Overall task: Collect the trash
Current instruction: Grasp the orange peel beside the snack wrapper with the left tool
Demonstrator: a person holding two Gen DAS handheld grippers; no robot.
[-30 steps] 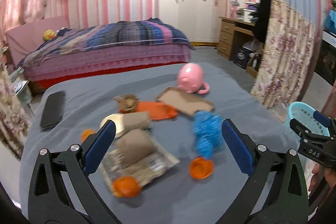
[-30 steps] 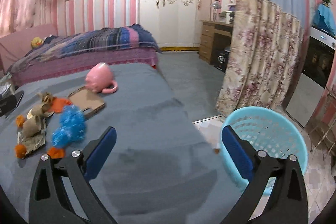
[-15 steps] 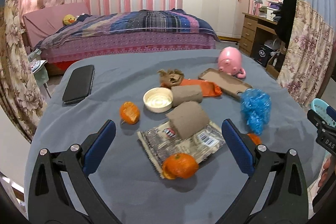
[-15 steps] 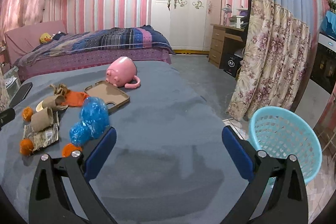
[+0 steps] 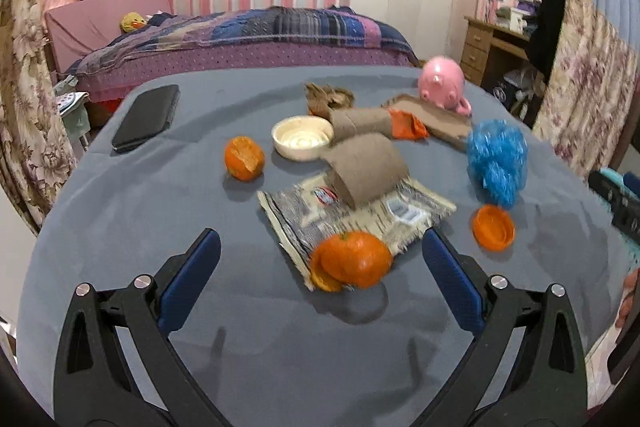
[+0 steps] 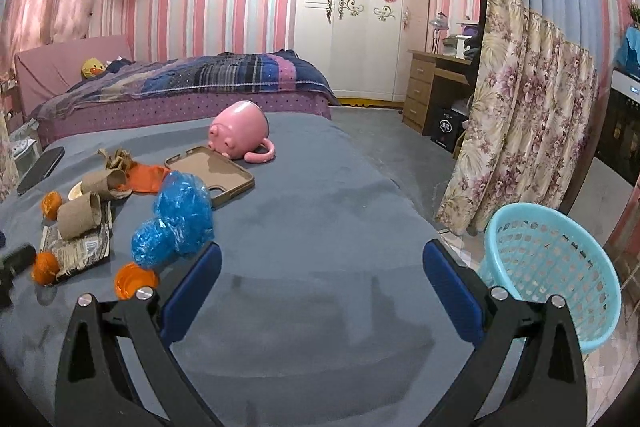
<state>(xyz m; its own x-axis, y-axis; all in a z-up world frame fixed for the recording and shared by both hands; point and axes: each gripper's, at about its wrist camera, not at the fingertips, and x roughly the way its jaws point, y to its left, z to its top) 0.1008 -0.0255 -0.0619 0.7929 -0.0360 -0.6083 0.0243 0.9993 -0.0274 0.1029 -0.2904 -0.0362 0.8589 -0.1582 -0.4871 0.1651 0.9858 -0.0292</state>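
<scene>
The left gripper (image 5: 320,267) has its jaws spread wide and holds nothing. Straight ahead, between its blue fingertips and just beyond them, sits an orange peel ball (image 5: 352,259), resting on the near corner of a flattened wrapper (image 5: 356,215) toward the near edge of the grey table (image 5: 160,207). The peel is roundish, with no long axis to line up on, so a short forward reach should bring the jaws around it.

The right gripper (image 6: 320,279) is likewise wide open and empty, aimed over bare table near the right edge. The trash lies off to its left: a blue plastic wad (image 6: 176,223) and an orange cap (image 6: 134,281) are nearest, the peel ball farther. The left gripper is plainly the closer one.

On the wrapper lies a cardboard tube (image 5: 368,169); a second tube, a white lid (image 5: 302,137) and another peel (image 5: 244,158) lie behind. The turquoise basket (image 6: 560,259) stands on the floor past the right edge.
</scene>
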